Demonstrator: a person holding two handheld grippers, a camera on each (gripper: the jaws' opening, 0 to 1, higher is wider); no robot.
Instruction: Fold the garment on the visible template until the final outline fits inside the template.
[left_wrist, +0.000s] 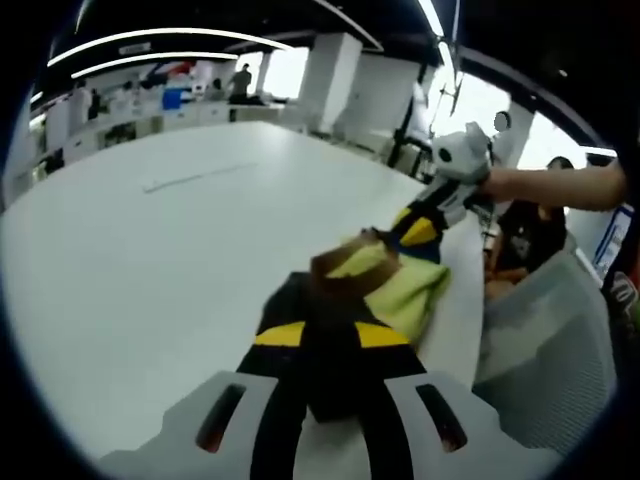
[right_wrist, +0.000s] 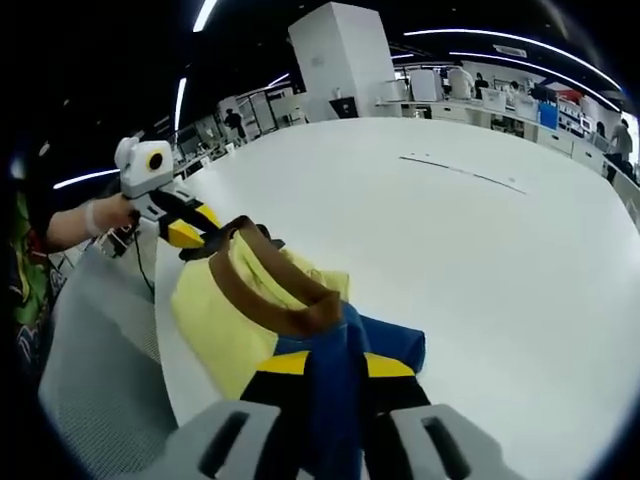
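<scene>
A yellow garment (left_wrist: 402, 288) with a brown collar band (right_wrist: 262, 290) and a blue part (right_wrist: 385, 342) hangs bunched between both grippers over the near edge of the white table (left_wrist: 150, 260). My left gripper (left_wrist: 322, 335) is shut on a dark and brown fold of it. My right gripper (right_wrist: 328, 362) is shut on the blue cloth. In the left gripper view the right gripper (left_wrist: 420, 228) bites the garment's far end, with a hand behind it. In the right gripper view the left gripper (right_wrist: 195, 235) holds the collar end. A thin dark line (right_wrist: 460, 172) is marked on the table.
The white table (right_wrist: 500, 280) stretches wide beyond the garment. A grey mesh chair (left_wrist: 545, 350) stands against the table's near edge, seen too as a grey mesh chair (right_wrist: 100, 370). A person (left_wrist: 525, 235) sits beyond it. Desks, pillars and people fill the far room.
</scene>
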